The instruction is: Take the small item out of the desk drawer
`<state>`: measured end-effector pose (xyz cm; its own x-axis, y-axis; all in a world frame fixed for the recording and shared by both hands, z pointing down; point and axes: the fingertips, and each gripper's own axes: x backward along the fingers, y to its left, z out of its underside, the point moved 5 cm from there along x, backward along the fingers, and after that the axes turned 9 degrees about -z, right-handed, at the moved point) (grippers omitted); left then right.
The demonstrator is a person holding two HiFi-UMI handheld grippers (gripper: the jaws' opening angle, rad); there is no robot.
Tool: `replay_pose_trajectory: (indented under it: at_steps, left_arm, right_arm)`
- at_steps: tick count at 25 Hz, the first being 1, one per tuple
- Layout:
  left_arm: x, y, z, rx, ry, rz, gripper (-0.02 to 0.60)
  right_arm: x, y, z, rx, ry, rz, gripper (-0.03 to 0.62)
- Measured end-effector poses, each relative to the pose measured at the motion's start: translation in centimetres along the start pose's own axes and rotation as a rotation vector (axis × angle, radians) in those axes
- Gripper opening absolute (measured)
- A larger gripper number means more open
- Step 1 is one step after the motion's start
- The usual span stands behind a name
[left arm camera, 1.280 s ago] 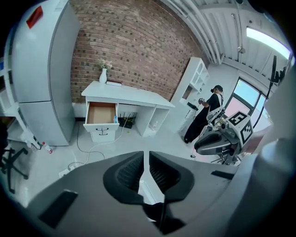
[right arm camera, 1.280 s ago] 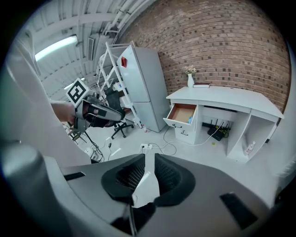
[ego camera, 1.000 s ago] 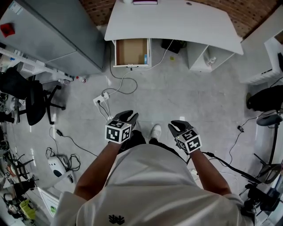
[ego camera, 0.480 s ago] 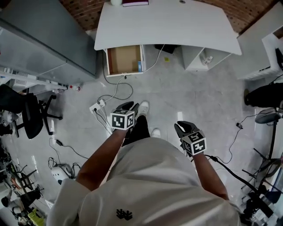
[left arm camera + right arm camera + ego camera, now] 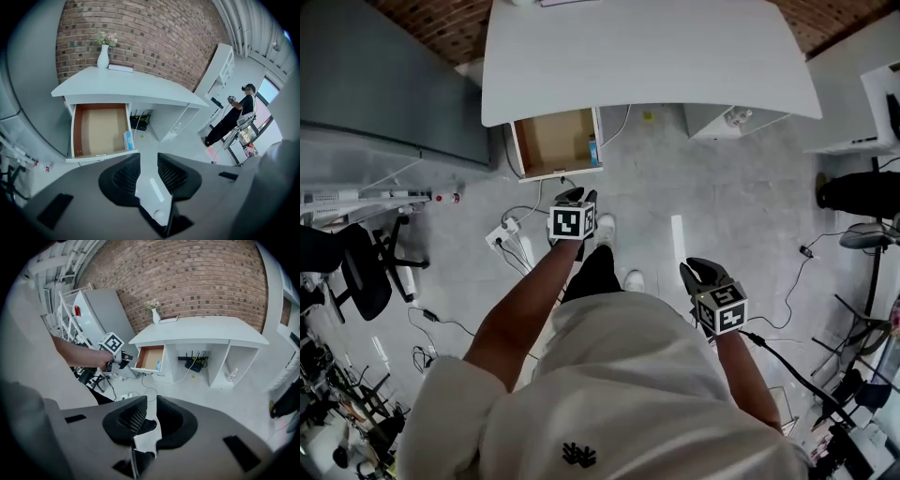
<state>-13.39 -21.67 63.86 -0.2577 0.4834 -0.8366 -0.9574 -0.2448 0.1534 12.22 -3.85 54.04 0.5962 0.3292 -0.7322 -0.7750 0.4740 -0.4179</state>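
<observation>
The desk drawer [image 5: 546, 141] is seen pulled open under the left end of the white desk [image 5: 647, 56], upper ctr of the head view. The small item [image 5: 592, 150], a blue-and-white box, is set inside against the drawer's right wall; the rest of the drawer bottom is bare brown. In the left gripper view the same box is seen left of ctr, at the drawer's right wall.

The left gripper [image 5: 574, 195] is held out on a stretched arm, just below the drawer front in the head view, not touching it. Its jaws are spread a little w/ nothing btw. them; only floor is seen through the gap. The right gripper [image 5: 701, 270] is held at lower right, close to the body and well apart from the drawer. Its jaws are parted by a narrow gap, nothing pinched.

A vase [image 5: 103, 56] w/ flowers and a book [image 5: 120, 68] are seen on the desk top, upper left of the left gripper view, by the brick wall [image 5: 154, 33]. A power strip [image 5: 502, 234] w/ cables is seen on the floor, left of the left gripper. A person in dark clothes [image 5: 232, 117] is seen at the right of the left gripper view.
</observation>
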Motion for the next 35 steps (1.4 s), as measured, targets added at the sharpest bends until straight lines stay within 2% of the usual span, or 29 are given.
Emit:
replay_pose_trajectory:
  at_steps: [12,19,25,29,35]
  left_arm:
    - [-12.1,2.7,-2.6,0.02,0.124,-0.027,0.137]
    - [-18.1,3.6,-2.0,0.068,0.178,-0.048,0.17]
    - [-20.5,4.0,-2.1,0.065,0.216,-0.08,0.173]
    - [-20.7,4.2,-2.3,0.034,0.231,-0.093,0.172]
    - [-21.4,4.3,-2.0,0.038,0.24,-0.098,0.132]
  right_arm:
    - [-0.2,0.2,-0.6,-0.159,0.093,0.083,0.086]
    - [-0.2,0.9,0.1,-0.247,0.144,0.107,0.084]
    - [-0.2,1.2,0.7,-0.29,0.155,0.114,0.084]
    - [0.1,1.2,1.1,-0.304,0.168,0.118,0.083]
    - [0.7,0.6,1.5,-0.32,0.163,0.129,0.081]
